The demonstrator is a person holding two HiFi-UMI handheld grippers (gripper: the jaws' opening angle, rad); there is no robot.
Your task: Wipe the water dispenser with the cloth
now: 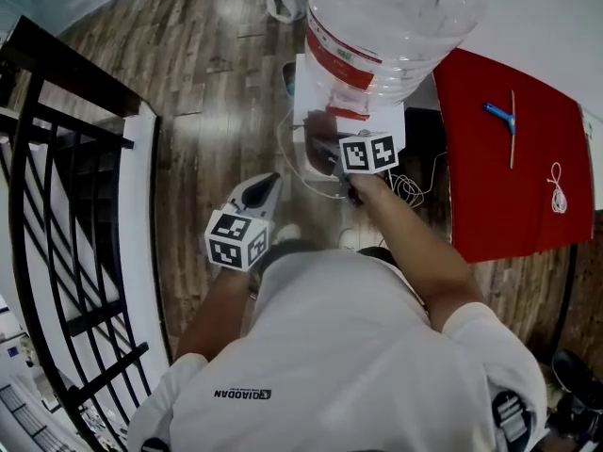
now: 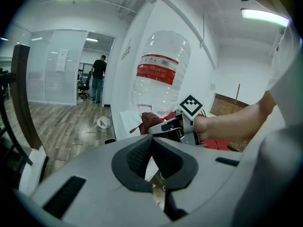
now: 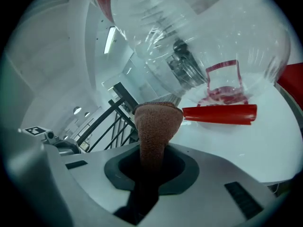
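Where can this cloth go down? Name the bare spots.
Free: the near half of the red table, nearer than the blue tool and white cord; the wood floor between the railing and the water dispenser. Crowded: the dispenser's top, under the bottle where the right gripper holds the cloth, and the cables at its base.

Rust-brown knit cloth [image 3: 157,126], upright, pinched in right tongs [image 3: 152,162], near white water dispenser [image 3: 274,145] top.

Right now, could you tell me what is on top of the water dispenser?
A large clear bottle stands inverted on the water dispenser; its body covers the neck from above.
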